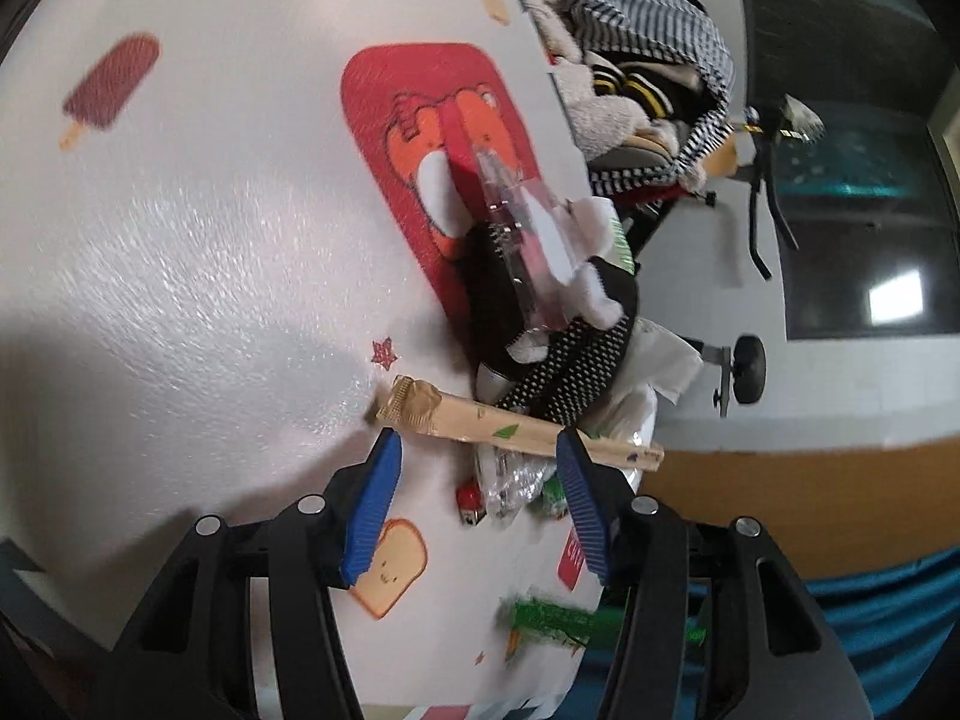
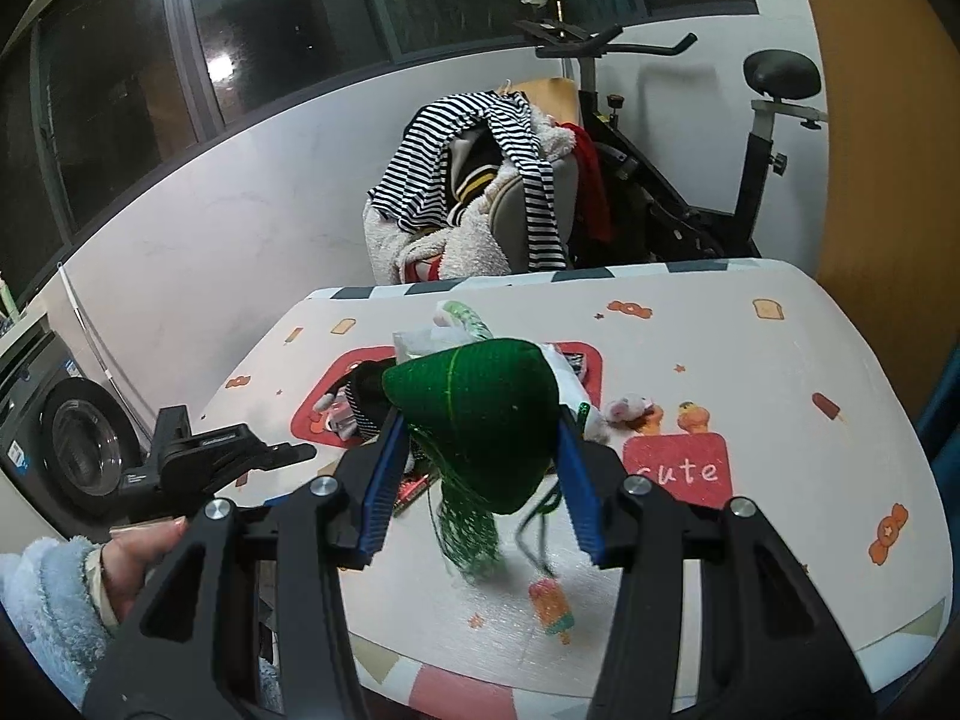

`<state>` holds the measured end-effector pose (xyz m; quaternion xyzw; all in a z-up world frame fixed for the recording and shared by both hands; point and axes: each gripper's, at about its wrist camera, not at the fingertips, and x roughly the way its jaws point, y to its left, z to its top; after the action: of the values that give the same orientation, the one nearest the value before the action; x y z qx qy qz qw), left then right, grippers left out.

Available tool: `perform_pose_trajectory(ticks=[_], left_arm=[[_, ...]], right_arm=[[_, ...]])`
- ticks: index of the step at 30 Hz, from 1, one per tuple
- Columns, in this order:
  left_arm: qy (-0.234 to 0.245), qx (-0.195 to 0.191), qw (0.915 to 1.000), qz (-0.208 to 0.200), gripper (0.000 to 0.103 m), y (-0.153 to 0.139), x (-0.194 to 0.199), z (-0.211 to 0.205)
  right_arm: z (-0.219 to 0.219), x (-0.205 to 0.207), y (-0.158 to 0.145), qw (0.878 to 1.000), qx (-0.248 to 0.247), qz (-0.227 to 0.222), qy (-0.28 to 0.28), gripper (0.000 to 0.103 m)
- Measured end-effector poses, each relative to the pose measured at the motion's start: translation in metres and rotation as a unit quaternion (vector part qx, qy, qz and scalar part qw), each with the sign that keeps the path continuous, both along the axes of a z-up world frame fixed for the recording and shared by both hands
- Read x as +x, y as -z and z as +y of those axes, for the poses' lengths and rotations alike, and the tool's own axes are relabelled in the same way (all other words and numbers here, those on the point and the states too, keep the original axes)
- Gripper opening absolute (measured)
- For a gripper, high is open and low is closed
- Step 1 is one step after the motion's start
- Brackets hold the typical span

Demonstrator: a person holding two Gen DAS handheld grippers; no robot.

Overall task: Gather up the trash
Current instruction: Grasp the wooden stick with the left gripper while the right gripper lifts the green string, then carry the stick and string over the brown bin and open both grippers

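Two pairs of tongs work over a white surface [image 1: 180, 240] printed with cartoon stickers, and the litter sits heaped near its middle. The right tongs [image 2: 480, 480] are clenched on a green cone-shaped hat [image 2: 486, 414], whose pads press its sides while its green tinsel fringe [image 2: 468, 534] hangs down toward the surface. The left tongs [image 1: 480, 480] stand half spread, with nothing pressed between the pads, so they read as released.

What the next move turns on is the paper chopstick sleeve [image 1: 510, 420]. It lies just ahead of the left tongs' tips, with its long axis running crosswise to them, from the crumpled end at the left pad to the far end past the right pad. The left hand is plainly the nearer one, since the right is already loaded. My judgement is that a straight push forward would meet the sleeve side-on, and a roll of the wrist may be needed to close across its narrow width.

Crumpled clear plastic [image 1: 510, 480] and a small red scrap [image 1: 471, 498] lie between the pads, below the sleeve, and could be caught instead. Beyond it are a black dotted cloth [image 1: 570, 366], a clear plastic case [image 1: 516, 222] and white tissue [image 1: 654, 360] near the edge. Seen from the right wrist, a person's hand [image 2: 138, 558] in a fluffy blue sleeve [image 2: 42, 606] grips the left tool.
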<state>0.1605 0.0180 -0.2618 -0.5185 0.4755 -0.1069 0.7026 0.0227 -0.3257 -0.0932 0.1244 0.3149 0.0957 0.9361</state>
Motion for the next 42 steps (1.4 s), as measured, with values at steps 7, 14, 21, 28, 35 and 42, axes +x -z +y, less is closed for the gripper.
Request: perform_pose_trajectory(ticks=[7,14,21,28,35,42], left_arm=[[-0.056,-0.001,0.9982,0.023,0.031,0.012,0.013,0.001],[-0.049,0.030,0.9983,-0.003,0.016,0.003,0.022,0.005],[0.048,0.136,0.9811,-0.129,0.008,-0.067,0.018,0.002],[0.163,0.243,0.9196,-0.262,0.007,-0.143,-0.017,-0.015],[0.245,0.281,0.8606,-0.347,0.007,-0.186,-0.072,-0.034],[0.288,0.272,0.8368,-0.378,0.007,-0.200,-0.123,-0.045]], right_arm=[[-0.006,-0.003,0.002,1.000,0.001,0.005,0.004,0.050],[-0.011,-0.005,0.001,1.000,0.002,0.007,0.010,0.050],[-0.014,-0.009,-0.009,1.000,0.002,-0.006,0.012,0.050],[-0.011,-0.014,-0.022,1.000,0.006,-0.018,0.007,0.050],[0.000,-0.024,-0.035,0.999,0.001,-0.032,-0.009,0.050],[0.012,-0.036,-0.042,0.999,-0.001,-0.036,-0.023,0.050]])
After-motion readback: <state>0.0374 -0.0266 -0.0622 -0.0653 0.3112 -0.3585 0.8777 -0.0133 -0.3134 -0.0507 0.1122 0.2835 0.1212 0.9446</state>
